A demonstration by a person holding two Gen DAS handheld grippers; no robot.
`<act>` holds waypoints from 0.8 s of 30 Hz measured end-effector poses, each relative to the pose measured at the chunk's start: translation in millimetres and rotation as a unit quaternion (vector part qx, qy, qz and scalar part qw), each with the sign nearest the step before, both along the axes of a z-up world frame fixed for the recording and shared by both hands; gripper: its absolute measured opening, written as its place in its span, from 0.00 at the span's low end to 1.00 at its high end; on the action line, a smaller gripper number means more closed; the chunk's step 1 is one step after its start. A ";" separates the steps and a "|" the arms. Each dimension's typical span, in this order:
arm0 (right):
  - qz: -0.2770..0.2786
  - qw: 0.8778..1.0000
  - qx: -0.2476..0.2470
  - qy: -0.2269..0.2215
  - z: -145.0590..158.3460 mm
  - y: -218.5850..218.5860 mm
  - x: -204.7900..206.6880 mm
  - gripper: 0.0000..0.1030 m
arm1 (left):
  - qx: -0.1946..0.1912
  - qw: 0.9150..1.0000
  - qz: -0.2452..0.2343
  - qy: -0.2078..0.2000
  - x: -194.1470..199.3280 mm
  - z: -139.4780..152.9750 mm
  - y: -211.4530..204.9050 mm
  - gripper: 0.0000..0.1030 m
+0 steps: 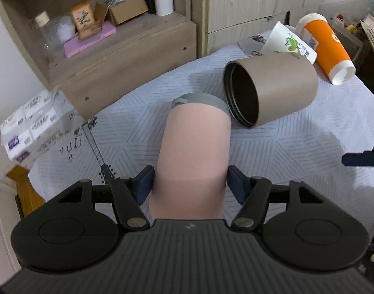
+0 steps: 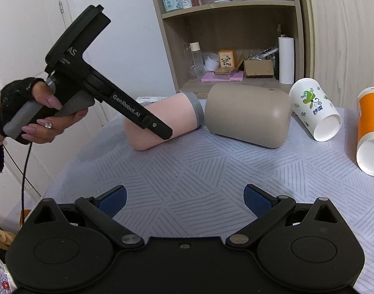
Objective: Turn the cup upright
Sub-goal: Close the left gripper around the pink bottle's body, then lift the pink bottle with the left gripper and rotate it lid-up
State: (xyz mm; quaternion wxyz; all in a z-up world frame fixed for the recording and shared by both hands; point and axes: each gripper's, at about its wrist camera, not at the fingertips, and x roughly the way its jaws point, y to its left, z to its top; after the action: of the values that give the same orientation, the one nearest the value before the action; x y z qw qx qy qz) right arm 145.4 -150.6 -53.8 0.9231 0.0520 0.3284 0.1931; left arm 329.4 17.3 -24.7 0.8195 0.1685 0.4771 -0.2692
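Note:
A pink cup (image 1: 194, 152) with a grey lid (image 1: 201, 99) lies on its side on the white patterned tablecloth (image 1: 297, 152). My left gripper (image 1: 189, 183) is shut on the pink cup near its base, one blue pad on each side. In the right wrist view the pink cup (image 2: 172, 117) lies tilted, with the left gripper's finger (image 2: 147, 120) across it. My right gripper (image 2: 184, 199) is open and empty above the tablecloth (image 2: 199, 166), well short of the cups.
A taupe cup (image 1: 275, 88) lies on its side beside the pink cup's lid, its mouth open towards me. A white floral paper cup (image 1: 287, 41) and an orange cup (image 1: 326, 46) lie beyond it. A wooden shelf unit (image 1: 118, 56) stands behind the table. Tissue packs (image 1: 32, 125) sit at left.

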 end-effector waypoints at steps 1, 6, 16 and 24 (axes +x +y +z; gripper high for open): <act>0.000 1.000 -0.002 0.000 -0.1 0.2 0.3 1.00 | -0.001 1.000 0.004 0.003 -0.3 0.2 -0.2 0.61; 0.001 1.000 0.002 -0.001 0.2 0.0 -0.8 1.00 | -0.008 1.000 0.023 0.018 -6.3 -0.7 1.3 0.61; 0.029 0.999 0.036 0.019 -1.8 1.5 -5.3 1.00 | -0.041 0.994 0.080 0.065 -28.3 4.0 9.1 0.61; 0.039 0.998 0.053 0.023 0.8 -2.6 -16.0 1.00 | -0.051 0.988 0.101 0.101 -59.6 2.1 -1.9 0.61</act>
State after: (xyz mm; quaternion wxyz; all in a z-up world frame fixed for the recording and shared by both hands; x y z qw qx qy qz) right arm 129.5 -153.2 -53.1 0.9029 0.0926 0.3408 0.2452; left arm 269.7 15.4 -22.6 0.7976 0.0493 0.5578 -0.2244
